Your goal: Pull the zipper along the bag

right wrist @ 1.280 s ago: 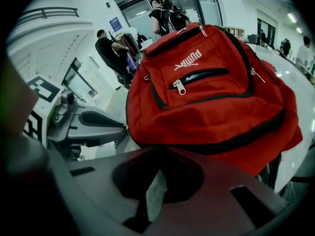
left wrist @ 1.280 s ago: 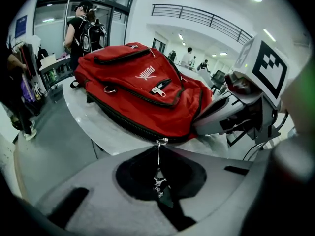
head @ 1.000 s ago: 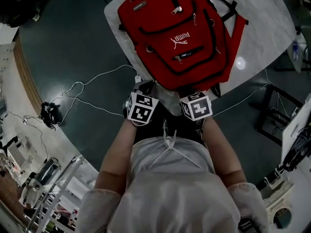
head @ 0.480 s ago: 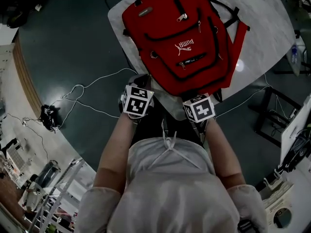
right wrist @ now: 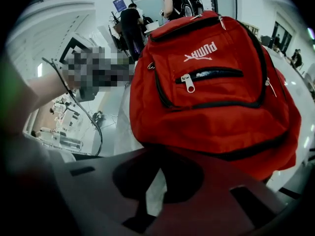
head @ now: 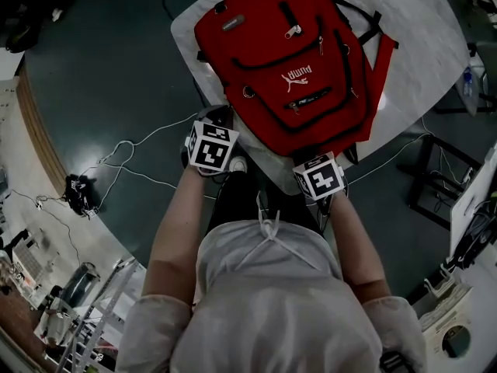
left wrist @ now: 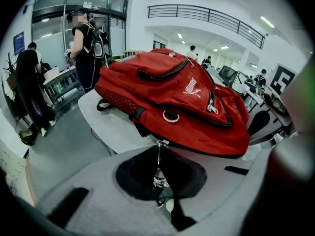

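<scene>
A red backpack lies face up on a white table. My left gripper is at the bag's near left edge and is shut on a thin metal zipper pull. The pull runs taut up to the slider on the black zipper along the bag's bottom side. In the head view that gripper sits by the table edge. My right gripper is shut at the bag's lower rim, where dark fabric reaches into its jaws. From the head view it is at the near right corner.
White cables trail over the dark floor to the left. A black frame stands right of the table, and a bottle sits near its right edge. People stand at a desk behind the bag.
My left gripper has moved left and away from me along the bag's near edge. The right gripper has barely shifted.
</scene>
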### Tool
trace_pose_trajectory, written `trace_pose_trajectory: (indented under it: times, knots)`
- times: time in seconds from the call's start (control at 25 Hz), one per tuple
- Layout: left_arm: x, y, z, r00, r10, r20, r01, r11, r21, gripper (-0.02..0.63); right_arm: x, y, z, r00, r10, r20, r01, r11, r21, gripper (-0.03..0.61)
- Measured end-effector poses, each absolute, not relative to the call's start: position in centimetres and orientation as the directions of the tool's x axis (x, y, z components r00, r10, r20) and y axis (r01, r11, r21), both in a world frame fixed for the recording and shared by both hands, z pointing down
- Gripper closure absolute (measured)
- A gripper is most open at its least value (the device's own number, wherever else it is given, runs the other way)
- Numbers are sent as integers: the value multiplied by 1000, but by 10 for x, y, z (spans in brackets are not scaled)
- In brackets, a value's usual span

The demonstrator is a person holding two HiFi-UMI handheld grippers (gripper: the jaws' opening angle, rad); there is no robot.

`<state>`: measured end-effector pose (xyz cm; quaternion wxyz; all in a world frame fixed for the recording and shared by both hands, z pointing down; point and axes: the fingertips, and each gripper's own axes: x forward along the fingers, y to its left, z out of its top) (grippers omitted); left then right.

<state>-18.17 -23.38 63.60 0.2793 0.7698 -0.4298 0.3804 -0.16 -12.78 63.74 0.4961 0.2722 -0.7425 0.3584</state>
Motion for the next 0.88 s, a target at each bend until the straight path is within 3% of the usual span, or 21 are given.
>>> trace_pose_trajectory:
  times: [0.36,0.6,0.88]
  knots:
    - [-192,-256,638,328,-437,838,-835,-548,42,594,-2,-129,636,-355,-60,933,-782,566,-261,552]
    - [-192,-257,637,357,-441,823,-855,-510,98,592,-2,-129,636,-358,-62,932,-790,551,-267,552]
    - [-193,-257,637,332,-472,817,-857,-513,52,592,-3,-130,636,-346,-75,935,-794,555,-249,552]
